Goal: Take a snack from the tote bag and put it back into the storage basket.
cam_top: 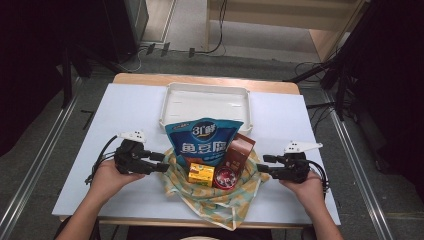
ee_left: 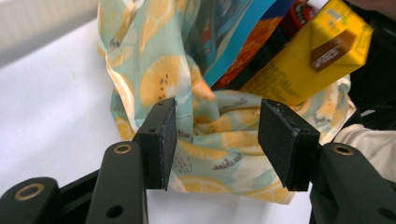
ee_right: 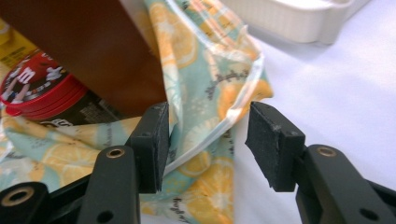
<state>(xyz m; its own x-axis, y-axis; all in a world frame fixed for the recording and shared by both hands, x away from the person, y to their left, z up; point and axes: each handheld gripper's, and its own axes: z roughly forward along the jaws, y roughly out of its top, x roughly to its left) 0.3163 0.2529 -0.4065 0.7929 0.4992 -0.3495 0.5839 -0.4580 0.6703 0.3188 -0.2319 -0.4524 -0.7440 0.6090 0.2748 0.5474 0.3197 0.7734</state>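
a lemon-print cloth bag (cam_top: 215, 192) lies open on the white table (cam_top: 125, 115), near its front edge. in or on it are 4 snacks: a blue pouch (cam_top: 204, 140), a brown box (cam_top: 239, 150), a yellow box (cam_top: 201, 174) and a red tub (cam_top: 226, 177). behind it the white tray (cam_top: 207, 100) is empty. the left gripper (cam_top: 162, 167) and right gripper (cam_top: 260, 168) flank the bag, each with jaws apart around a fold of its edge, not clamped.
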